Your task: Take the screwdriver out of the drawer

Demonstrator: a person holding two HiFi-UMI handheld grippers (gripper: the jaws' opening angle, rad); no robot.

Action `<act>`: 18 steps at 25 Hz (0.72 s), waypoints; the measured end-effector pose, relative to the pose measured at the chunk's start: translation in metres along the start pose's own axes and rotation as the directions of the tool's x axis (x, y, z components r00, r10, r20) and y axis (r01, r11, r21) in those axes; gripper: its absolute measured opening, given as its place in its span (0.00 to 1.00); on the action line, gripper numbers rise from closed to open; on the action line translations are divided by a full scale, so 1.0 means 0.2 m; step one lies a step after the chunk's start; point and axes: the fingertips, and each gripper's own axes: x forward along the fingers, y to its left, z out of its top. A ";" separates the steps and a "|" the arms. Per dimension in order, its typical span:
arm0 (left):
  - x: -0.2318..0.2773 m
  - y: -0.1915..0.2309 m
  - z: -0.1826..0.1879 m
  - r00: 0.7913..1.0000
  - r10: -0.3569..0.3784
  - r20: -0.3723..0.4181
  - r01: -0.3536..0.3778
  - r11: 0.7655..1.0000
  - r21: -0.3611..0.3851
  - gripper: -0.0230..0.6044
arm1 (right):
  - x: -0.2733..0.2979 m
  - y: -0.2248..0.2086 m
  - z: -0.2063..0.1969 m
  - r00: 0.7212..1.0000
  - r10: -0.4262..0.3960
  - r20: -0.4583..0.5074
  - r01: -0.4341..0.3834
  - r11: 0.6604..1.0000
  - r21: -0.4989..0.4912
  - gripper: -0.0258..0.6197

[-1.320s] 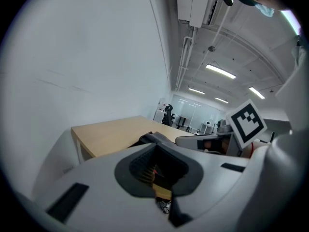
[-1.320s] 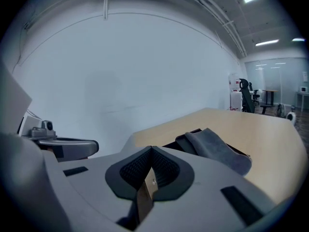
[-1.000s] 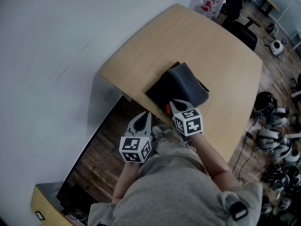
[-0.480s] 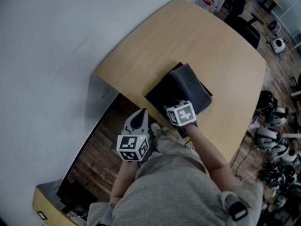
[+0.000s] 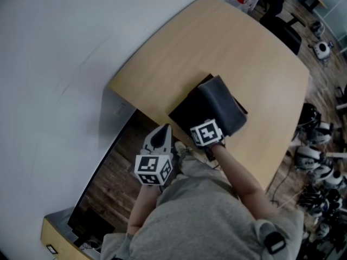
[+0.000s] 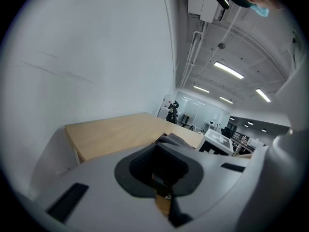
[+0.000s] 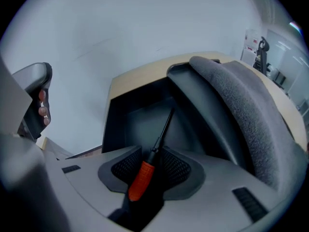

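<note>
The screwdriver (image 7: 152, 153) lies between the 2 jaws of the right gripper (image 7: 152, 167). Its orange handle sits low in the gap nearest the camera, and its black shaft runs forward and away from the gripper. The jaws have just been opening and now stand wide apart. A mesh pad sits on either side of the handle, and neither presses on it, so the tool is released.

Just ahead of and below these jaws is the open black drawer (image 7: 120, 112), and the shaft's tip points into it. To the gripper's right, a thick grey felt-like pad (image 7: 241, 105) slopes over the drawer's edge. The tan desk (image 5: 217, 47) lies beyond it.

The left gripper (image 5: 160, 137) is just beside the right one, off the desk's near edge and over the wooden floor (image 5: 116, 172). Its jaws are drawn together with nothing between them. Past its tip are the desk and a white wall (image 6: 96, 57).
</note>
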 end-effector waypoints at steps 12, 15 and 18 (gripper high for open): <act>0.00 -0.01 -0.01 1.000 -0.015 -0.003 0.015 1.000 -0.002 0.04 | 0.00 0.02 0.01 0.999 -0.017 0.036 0.017 1.000 -0.009 0.13; 0.00 -0.02 -0.01 1.000 -0.016 0.000 0.016 1.000 0.000 0.04 | -0.01 -0.01 0.02 0.998 -0.046 0.050 0.048 0.999 -0.024 0.13; -0.03 -0.04 -0.01 1.000 -0.015 0.005 0.015 1.000 0.003 0.04 | -0.04 -0.03 0.03 0.996 -0.057 0.069 0.059 0.998 -0.028 0.13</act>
